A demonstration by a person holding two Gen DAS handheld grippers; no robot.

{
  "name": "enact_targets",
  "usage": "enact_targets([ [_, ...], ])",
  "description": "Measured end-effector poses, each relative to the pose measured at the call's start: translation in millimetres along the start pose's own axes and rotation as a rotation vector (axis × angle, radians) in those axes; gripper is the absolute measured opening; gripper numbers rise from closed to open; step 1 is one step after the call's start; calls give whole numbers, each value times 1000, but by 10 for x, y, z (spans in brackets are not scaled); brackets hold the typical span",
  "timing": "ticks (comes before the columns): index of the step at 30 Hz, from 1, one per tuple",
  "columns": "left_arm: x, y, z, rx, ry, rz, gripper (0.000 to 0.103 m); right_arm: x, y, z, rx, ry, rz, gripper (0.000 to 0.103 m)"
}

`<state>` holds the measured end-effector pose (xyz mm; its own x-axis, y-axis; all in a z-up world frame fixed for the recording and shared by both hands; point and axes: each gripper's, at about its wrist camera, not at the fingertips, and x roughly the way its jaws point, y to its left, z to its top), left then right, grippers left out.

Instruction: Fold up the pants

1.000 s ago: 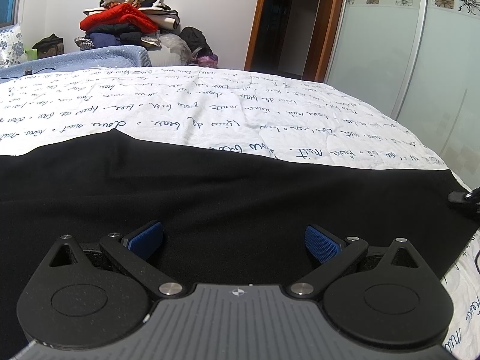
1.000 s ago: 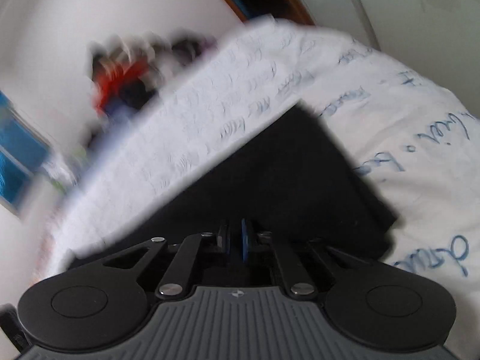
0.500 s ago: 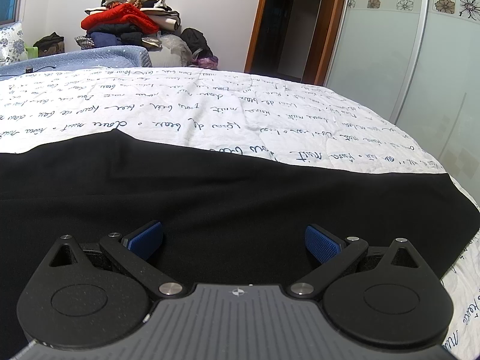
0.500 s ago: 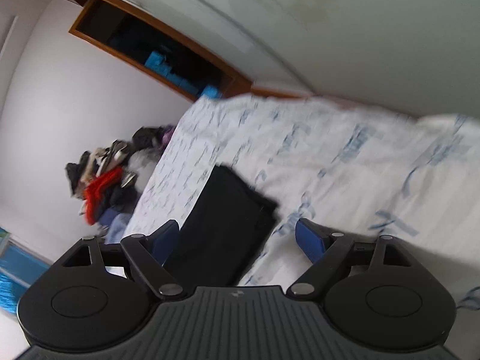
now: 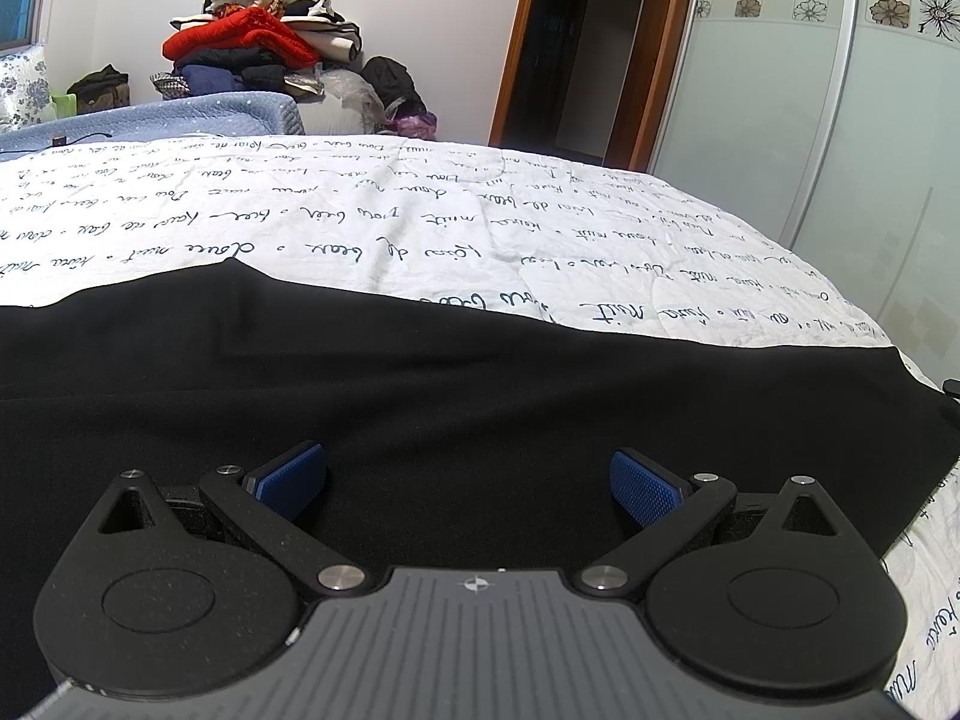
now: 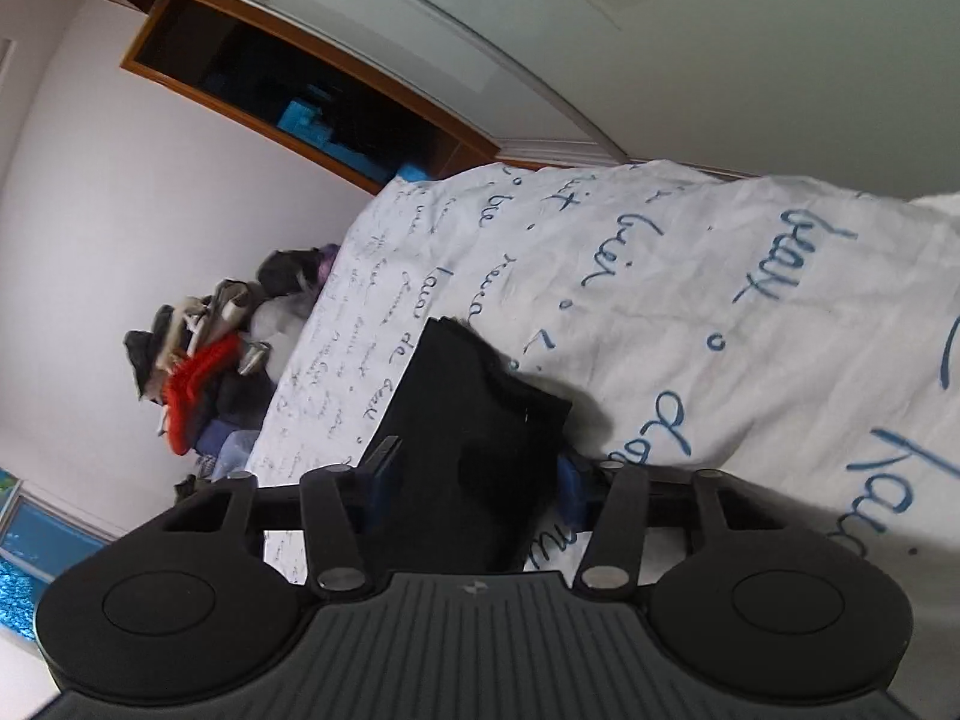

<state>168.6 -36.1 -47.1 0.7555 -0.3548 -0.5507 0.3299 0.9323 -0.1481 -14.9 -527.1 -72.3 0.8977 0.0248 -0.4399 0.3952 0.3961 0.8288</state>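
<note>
Left tongs: the left black two-finger gripper with blue ribbed pads (image 5: 468, 483) hung low over the cloth, its jaws wide apart and holding nothing.
Right tongs: the right black two-finger gripper with blue pads (image 6: 471, 489) was rolled on its side, jaws part-way open, one pad either side of the cloth end; whether the pads touched the fabric could not be told.
Pants: the black woven pants (image 5: 480, 396) lay flat in a long band across the bed, one end (image 6: 474, 420) between the right fingers, where layers looked stacked.
Bed cover: the white quilted bedspread with blue handwriting print (image 5: 420, 228) carried the pants and stretched beyond them.
Far wall: a heap of clothes with a red knit on top (image 5: 252, 42) stood well apart from the work, next to a dark wooden-framed doorway (image 5: 558, 48).
Step in hand: probably taking the end for a fold along the length.
Doing it well: the right jaws should catch every layer at the end before lifting; the left should pin or grip the near edge so the band does not drag, and the lifted end should land square on the other.
</note>
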Motion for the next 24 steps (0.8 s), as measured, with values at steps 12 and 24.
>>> enact_targets([
  [12,-2,-9,5,2,0,4,102,-183,-135,-54,180,38,-28,42],
  [24,0,-15,3,2,-1,5,102,238,14,84,147,-10,-9,54],
])
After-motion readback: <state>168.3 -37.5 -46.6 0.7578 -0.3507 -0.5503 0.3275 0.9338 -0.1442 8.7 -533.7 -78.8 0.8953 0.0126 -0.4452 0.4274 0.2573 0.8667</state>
